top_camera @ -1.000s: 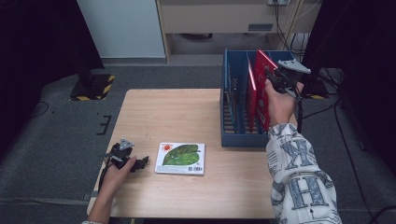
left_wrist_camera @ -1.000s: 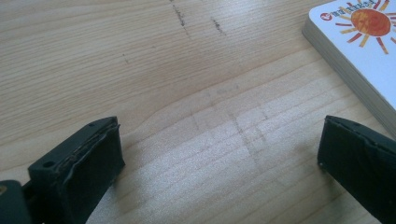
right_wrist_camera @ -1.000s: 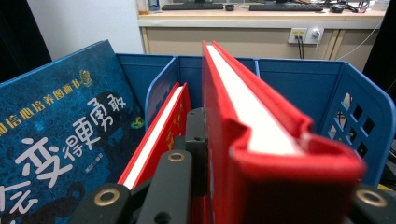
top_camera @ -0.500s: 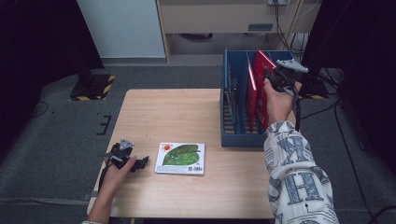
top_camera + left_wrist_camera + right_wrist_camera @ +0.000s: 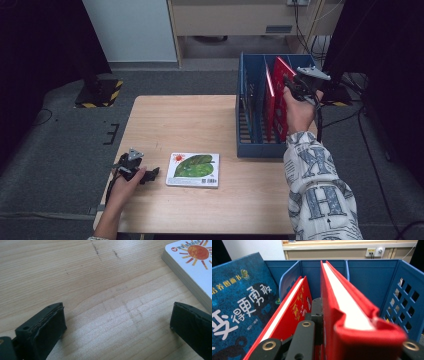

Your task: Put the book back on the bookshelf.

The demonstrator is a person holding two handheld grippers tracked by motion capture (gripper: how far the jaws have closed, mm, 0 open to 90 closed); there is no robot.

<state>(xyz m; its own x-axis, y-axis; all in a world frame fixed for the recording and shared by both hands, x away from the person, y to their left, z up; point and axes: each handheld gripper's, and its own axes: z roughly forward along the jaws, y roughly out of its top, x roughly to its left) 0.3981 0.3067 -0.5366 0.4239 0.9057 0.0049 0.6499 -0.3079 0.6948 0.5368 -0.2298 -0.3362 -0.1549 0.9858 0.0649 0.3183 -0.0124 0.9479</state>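
My right gripper (image 5: pixel 295 86) is clamped on a red book (image 5: pixel 342 312) inside the blue rack (image 5: pixel 250 145). Another red book (image 5: pixel 292 305) and a blue book (image 5: pixel 239 297) stand beside it. My left gripper (image 5: pixel 145 175), spread apart, rests on the counter (image 5: pixel 190 120) near the leaf picture book (image 5: pixel 194 169).

A red hardcover book (image 5: pixel 342 315) stands upright in the blue rack (image 5: pixel 250 145), spine up.

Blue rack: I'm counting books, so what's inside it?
The blue rack holds two red books, one clamped by the right gripper, and a blue book. Lower compartments are hidden.
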